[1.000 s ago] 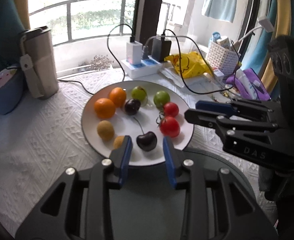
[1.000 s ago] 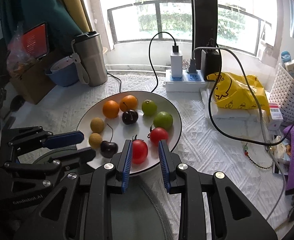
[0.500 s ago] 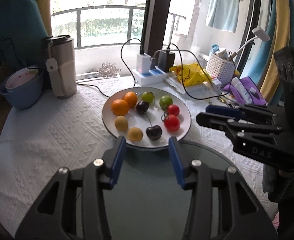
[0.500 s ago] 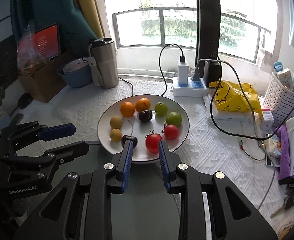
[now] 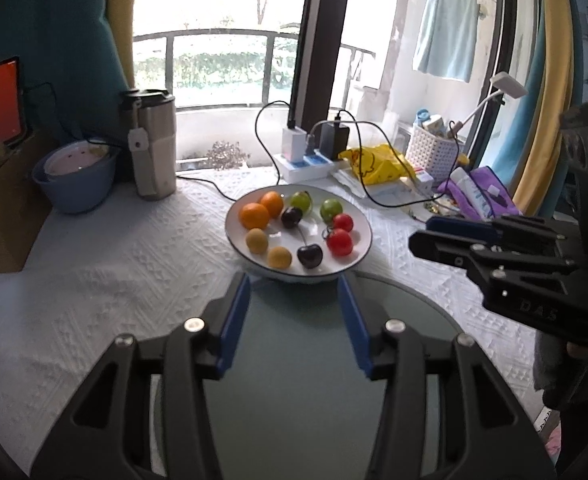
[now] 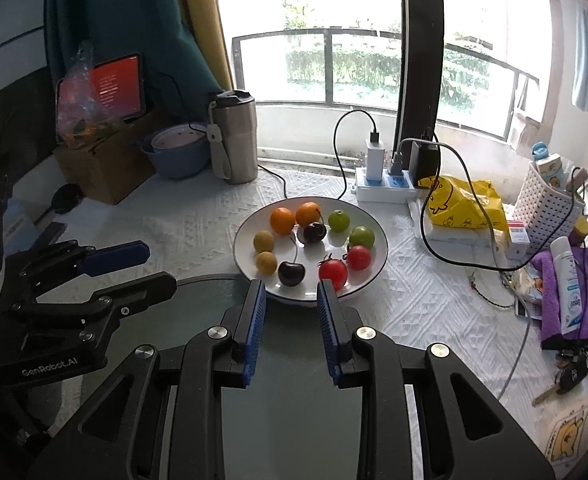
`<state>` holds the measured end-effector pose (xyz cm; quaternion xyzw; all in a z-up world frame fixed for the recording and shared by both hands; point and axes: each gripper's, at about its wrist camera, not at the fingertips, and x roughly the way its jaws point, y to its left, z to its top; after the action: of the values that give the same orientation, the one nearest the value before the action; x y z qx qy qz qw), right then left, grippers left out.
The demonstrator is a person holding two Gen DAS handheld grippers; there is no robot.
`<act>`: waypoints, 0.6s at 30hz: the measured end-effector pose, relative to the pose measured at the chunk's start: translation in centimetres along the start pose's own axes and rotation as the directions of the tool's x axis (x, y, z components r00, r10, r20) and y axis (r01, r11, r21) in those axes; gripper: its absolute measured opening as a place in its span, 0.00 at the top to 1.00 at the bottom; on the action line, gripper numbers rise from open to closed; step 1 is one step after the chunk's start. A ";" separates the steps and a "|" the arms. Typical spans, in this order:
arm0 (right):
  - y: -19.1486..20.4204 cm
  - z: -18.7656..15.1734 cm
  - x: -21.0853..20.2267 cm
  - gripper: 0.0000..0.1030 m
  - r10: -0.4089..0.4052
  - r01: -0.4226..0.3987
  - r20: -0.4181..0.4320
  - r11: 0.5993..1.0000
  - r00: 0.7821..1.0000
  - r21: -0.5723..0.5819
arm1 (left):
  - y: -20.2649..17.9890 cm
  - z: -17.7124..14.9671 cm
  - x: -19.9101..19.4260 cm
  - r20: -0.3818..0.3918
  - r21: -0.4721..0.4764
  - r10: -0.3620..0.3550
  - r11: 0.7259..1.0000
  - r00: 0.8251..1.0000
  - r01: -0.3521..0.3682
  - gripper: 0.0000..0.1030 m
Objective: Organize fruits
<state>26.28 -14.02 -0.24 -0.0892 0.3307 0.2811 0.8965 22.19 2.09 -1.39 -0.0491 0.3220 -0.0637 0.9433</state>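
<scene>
A white plate (image 5: 358, 252) (image 6: 378, 264) on the white tablecloth holds paired fruits: two oranges (image 5: 254, 215), two green fruits (image 5: 330, 209), two red tomatoes (image 5: 340, 241), two dark cherries (image 5: 310, 255) and two small yellow fruits (image 5: 257, 240). My left gripper (image 5: 294, 284) is open and empty, hovering over a dark glass disc (image 5: 294, 380) in front of the plate. My right gripper (image 6: 290, 290) is open and empty, just short of the plate's near rim. Each gripper shows in the other's view.
A steel tumbler (image 6: 233, 136), a blue bowl (image 6: 175, 154) and a cardboard box (image 6: 101, 168) stand at the back left. A power strip with cables (image 6: 386, 184), a yellow bag (image 6: 462, 204), a white basket (image 6: 550, 204) and a purple cloth (image 6: 574, 292) crowd the right side.
Both grippers have pulled back and up from the plate, so it looks smaller and farther. The left jaws have spread wider. The fruits have not moved.
</scene>
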 end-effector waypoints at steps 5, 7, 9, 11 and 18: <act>1.2 -0.5 -1.8 0.72 -0.012 0.012 0.014 1.000 1.000 -0.011 | 0.1 -0.6 -2.0 0.026 0.002 0.009 1.000 1.000 -0.009 0.24; 1.5 -0.7 -2.5 0.72 -0.019 0.019 0.020 1.000 1.000 -0.010 | 0.2 -0.8 -2.7 0.036 0.003 0.012 1.000 0.999 -0.012 0.23; 1.9 -0.8 -3.3 0.72 -0.024 0.024 0.030 1.000 0.999 -0.010 | 0.2 -1.0 -3.6 0.048 0.005 0.015 1.000 0.999 -0.016 0.21; 2.3 -1.0 -4.1 0.72 -0.027 0.028 0.036 1.000 0.999 -0.012 | 0.3 -1.1 -4.3 0.059 0.007 0.016 1.000 0.998 -0.017 0.17; 3.5 -1.5 -6.7 0.72 -0.048 0.048 0.071 0.999 0.996 -0.006 | -0.5 -1.5 -7.8 0.109 0.030 0.024 0.999 0.994 -0.027 0.14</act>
<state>19.33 -14.68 3.06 -0.0904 0.2953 0.2638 0.9138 15.14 2.67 2.21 -0.0334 0.2699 -0.0539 0.9608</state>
